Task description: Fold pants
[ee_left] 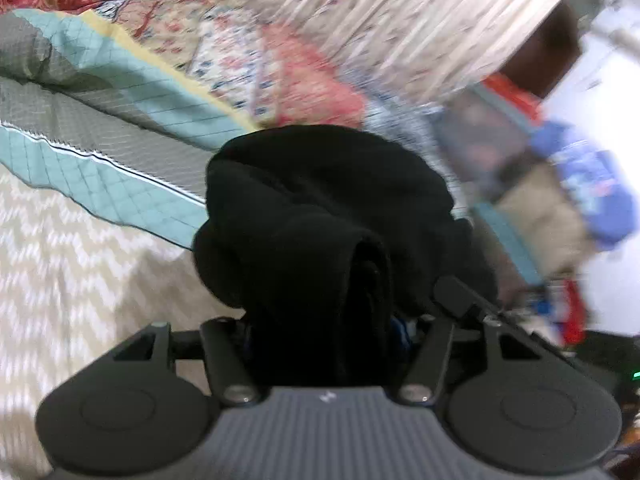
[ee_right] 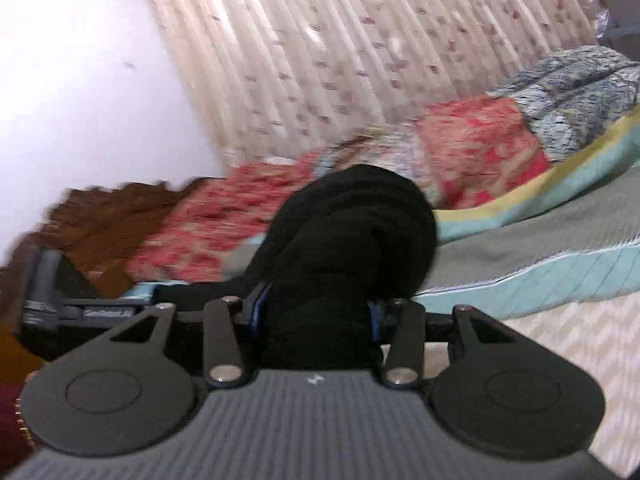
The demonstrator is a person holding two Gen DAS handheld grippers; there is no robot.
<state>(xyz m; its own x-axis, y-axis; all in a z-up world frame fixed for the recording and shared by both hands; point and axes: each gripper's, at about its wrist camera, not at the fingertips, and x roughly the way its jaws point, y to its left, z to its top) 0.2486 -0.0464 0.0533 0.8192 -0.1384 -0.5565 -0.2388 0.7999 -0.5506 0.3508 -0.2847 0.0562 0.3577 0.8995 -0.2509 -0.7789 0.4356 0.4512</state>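
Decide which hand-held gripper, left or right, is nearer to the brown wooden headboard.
Left. In the right wrist view the left hand-held gripper sits beside the brown wooden headboard; the right hand-held gripper, clamping the black pants, is further along the bed.

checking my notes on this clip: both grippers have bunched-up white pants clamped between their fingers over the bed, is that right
Not quite: the pants are black, not white. The left wrist view shows dark black pants bunched in the left gripper, and the right wrist view shows the same black fabric clamped in the right gripper. The rest holds: both grip bunched cloth over the bed.
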